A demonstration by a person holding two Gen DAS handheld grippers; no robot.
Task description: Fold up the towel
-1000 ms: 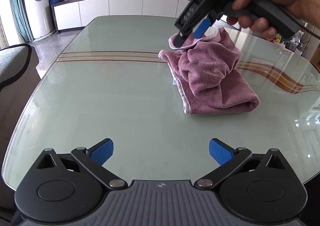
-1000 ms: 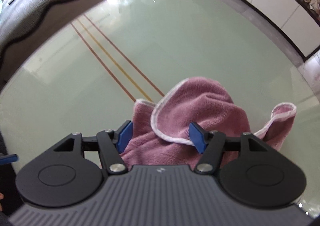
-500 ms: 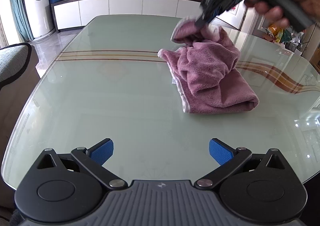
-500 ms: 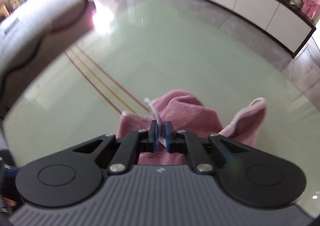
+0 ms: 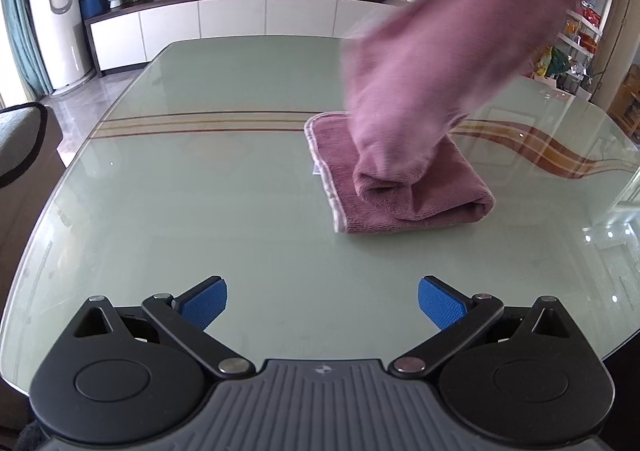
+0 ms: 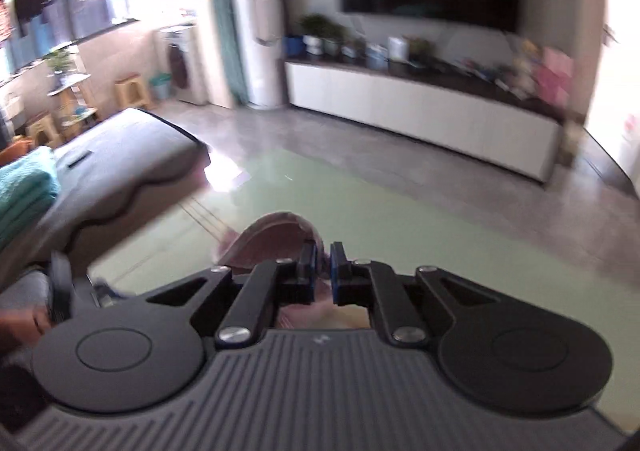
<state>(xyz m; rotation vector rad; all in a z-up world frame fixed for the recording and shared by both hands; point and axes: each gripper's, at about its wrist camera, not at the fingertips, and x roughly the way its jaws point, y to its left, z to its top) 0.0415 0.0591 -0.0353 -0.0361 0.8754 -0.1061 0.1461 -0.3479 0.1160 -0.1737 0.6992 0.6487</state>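
Observation:
A mauve towel (image 5: pixel 404 175) with a pale hem lies on the glass table (image 5: pixel 200 191), right of centre. Its upper layer is pulled up and to the upper right as a blurred stretched band. My right gripper (image 6: pixel 323 267) is shut on a towel corner (image 6: pixel 276 235) and holds it high above the table; the gripper itself is out of the left wrist view. My left gripper (image 5: pixel 322 301) is open and empty, low over the table's near edge, well short of the towel.
A dark-edged grey chair (image 5: pixel 20 139) stands at the table's left side, also in the right wrist view (image 6: pixel 120 171). A white sideboard (image 5: pixel 240 19) with plants and frames lines the far wall. Shelves (image 5: pixel 580 39) stand at the right.
My right gripper closed on the towel corner, then lifted it sharply up and to the right, drawing the top layer off the pile. My left gripper has not moved.

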